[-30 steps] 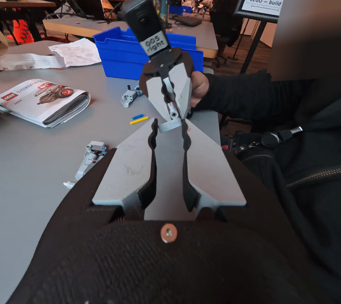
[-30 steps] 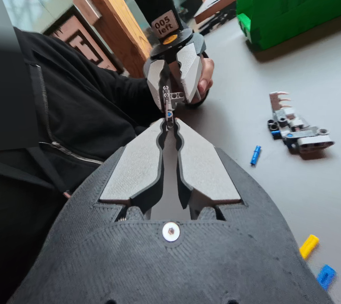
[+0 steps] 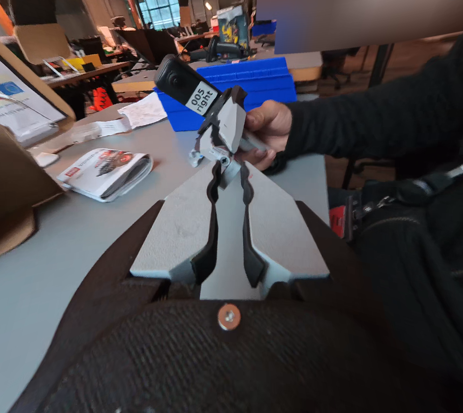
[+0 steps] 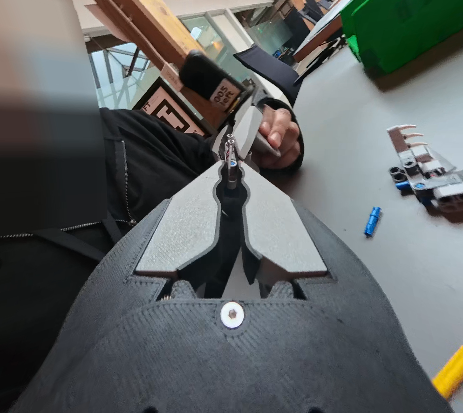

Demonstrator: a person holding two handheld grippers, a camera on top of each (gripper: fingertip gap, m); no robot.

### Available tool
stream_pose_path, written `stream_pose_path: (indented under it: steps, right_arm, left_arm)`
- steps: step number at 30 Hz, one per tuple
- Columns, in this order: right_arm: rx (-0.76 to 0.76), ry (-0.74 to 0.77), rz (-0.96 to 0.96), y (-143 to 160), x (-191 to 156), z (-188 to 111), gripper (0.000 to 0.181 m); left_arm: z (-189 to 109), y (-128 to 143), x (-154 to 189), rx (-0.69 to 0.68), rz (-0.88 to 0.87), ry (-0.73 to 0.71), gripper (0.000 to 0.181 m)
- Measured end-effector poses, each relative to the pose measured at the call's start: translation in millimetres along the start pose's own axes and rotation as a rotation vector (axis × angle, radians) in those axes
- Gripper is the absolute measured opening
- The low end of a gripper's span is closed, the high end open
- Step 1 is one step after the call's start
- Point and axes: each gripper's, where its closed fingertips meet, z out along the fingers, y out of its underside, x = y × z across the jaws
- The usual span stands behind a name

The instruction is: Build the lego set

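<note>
**Two grippers meet over a small grey piece above the table**

Left wrist view: the left gripper (image 3: 229, 171) is raised above the grey table (image 3: 75, 225), its fingers closed onto a small grey lego piece (image 3: 229, 171) at the tips. Straight ahead, the right gripper (image 3: 215, 150) comes in tilted, held by a hand (image 3: 268, 132) in a black sleeve, and it pinches a grey lego assembly (image 3: 211, 154) with a blue dot; the two parts touch, and the right gripper's body hides much of the joint. Behind lie a folded instruction booklet (image 3: 107, 173), loose papers (image 3: 140, 115), a blue bin (image 3: 240, 90) and a cardboard box (image 3: 15, 175) at the left edge.

Right wrist view: the right gripper (image 4: 231, 170) has its fingers pressed onto the thin grey assembly (image 4: 231, 165), seen edge-on with a blue pin near the tips. The left gripper (image 4: 229, 142) faces it, gripped by a hand (image 4: 278, 140); its own fingertips are mostly hidden here. On the table to the right rest a partly built model (image 4: 426, 170) with pale claws, a loose blue pin (image 4: 372, 220), a yellow piece (image 4: 451, 371) at the edge, and a green bin (image 4: 406, 12) farther back.
</note>
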Motion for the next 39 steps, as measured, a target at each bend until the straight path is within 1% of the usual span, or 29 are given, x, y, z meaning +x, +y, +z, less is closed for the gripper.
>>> stream_pose_path:
  steps: [2, 5, 8, 9, 13, 15, 16, 18, 26, 28, 31, 33, 36, 39]
  right_arm:
    - [-0.052, 0.009, -0.03, 3.8, -1.5, 5.2, 0.005]
    - [-0.082, 0.042, -0.055, 2.1, 0.2, 7.8, 0.005]
    - [-0.026, -0.028, 0.025, -1.6, -0.7, 10.6, 0.005]
    - [-0.008, -0.041, 0.054, -2.4, 0.6, 10.8, 0.004]
    - [0.031, -0.037, 0.076, -7.3, 4.7, 8.2, 0.004]
    - [0.055, -0.072, 0.089, -10.6, 1.6, 5.9, 0.014]
    - [0.069, -0.076, 0.089, -12.4, 2.0, 4.3, 0.015]
    - [0.069, -0.043, 0.079, -12.4, 6.4, 2.9, 0.004]
    - [0.032, 0.037, 0.012, -13.1, 10.1, 2.3, 0.004]
    - [0.001, 0.048, 0.019, -12.2, 11.5, 2.0, 0.004]
    - [-0.069, 0.113, -0.049, -8.9, 15.8, 1.2, 0.003]
    - [-0.015, 0.125, -0.06, -15.2, 18.3, 3.8, 0.002]
    - [0.153, 0.064, 0.038, -24.4, 27.1, 6.9, 0.003]
    - [0.243, 0.088, 0.058, -36.6, 35.2, 5.9, 0.002]
  left_arm:
    - [0.7, -2.9, 0.8, 0.024, -0.053, 0.027, 0.014]
    - [0.6, -0.6, -1.3, 0.007, -0.039, 0.017, 0.014]
    - [-2.5, -3.3, -2.2, 0.032, -0.08, 0.037, 0.014]
    - [-3.1, -2.5, -3.7, 0.027, -0.074, 0.023, 0.013]
    - [-2.7, -0.5, -8.4, 0.012, -0.054, -0.017, 0.013]
    - [-3.4, -0.7, -10.7, 0.015, -0.066, -0.025, 0.013]
    - [-4.0, -0.7, -11.2, 0.017, -0.07, -0.026, 0.013]
    - [-4.2, -0.9, -10.2, 0.018, -0.068, -0.022, 0.013]
    - [-3.0, 1.2, -12.5, -0.001, -0.061, -0.051, 0.013]
    - [-2.7, 2.6, -13.3, -0.012, -0.057, -0.063, 0.013]
    - [-2.1, 9.7, -11.6, -0.068, -0.032, -0.057, 0.013]
    - [-4.1, 9.8, -15.4, -0.064, -0.033, -0.063, 0.013]
    - [-9.4, 10.7, -23.9, -0.061, -0.05, -0.068, 0.012]
    - [-10.0, 10.1, -36.0, -0.042, -0.102, -0.139, 0.012]
